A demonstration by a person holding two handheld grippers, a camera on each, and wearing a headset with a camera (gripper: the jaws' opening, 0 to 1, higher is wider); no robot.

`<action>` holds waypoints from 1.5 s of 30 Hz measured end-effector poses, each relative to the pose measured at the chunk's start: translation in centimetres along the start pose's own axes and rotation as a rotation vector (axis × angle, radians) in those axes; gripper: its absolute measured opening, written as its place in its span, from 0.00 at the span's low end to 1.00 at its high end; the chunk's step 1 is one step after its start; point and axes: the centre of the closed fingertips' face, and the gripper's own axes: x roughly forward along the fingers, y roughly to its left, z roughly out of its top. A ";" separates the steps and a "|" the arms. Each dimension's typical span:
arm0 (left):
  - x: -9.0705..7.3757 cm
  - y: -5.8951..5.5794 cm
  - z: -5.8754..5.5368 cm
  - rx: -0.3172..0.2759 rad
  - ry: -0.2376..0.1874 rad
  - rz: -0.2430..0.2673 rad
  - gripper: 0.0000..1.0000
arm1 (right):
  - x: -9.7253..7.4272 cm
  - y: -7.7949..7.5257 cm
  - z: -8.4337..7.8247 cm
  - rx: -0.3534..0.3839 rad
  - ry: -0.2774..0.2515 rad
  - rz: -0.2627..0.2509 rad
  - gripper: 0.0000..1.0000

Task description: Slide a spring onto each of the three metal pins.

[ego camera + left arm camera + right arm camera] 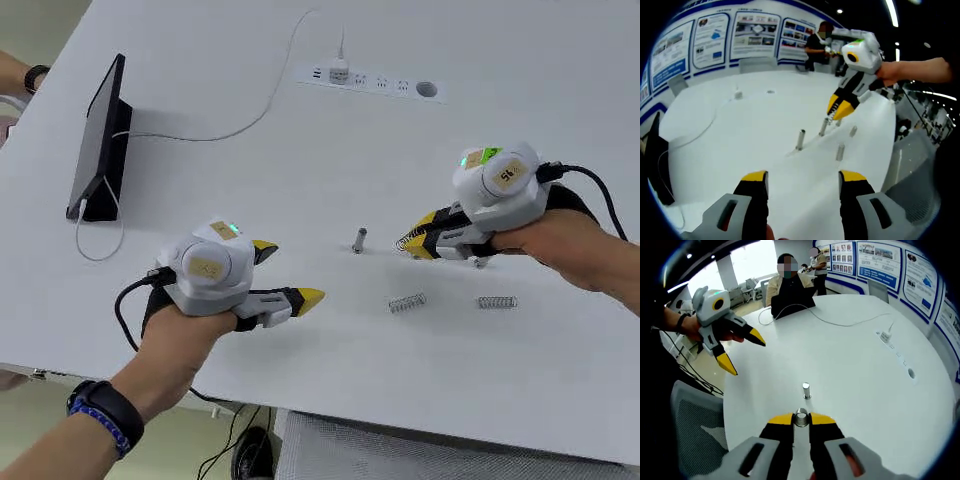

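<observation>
On the white table [300, 150], the right gripper [411, 244] pinched a spring [800, 417] between its yellow tips, just beside an upright metal pin [359, 240] and short of touching it. A second spring [407, 302] and a third spring [497, 301] lay flat nearer the person, apart from each other. Left of the pin, the left gripper [290, 272] had its jaws spread and empty.

Three springs [407, 302] [497, 301] [801, 416], one upright pin [359, 240], two tools [290, 272] [412, 246], one tablet [100, 140], one power strip [360, 78]
</observation>
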 end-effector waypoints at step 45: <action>-2.8 1.2 -0.7 -0.040 -0.010 0.044 0.64 | 4.9 -0.7 2.5 -0.101 0.080 0.029 0.13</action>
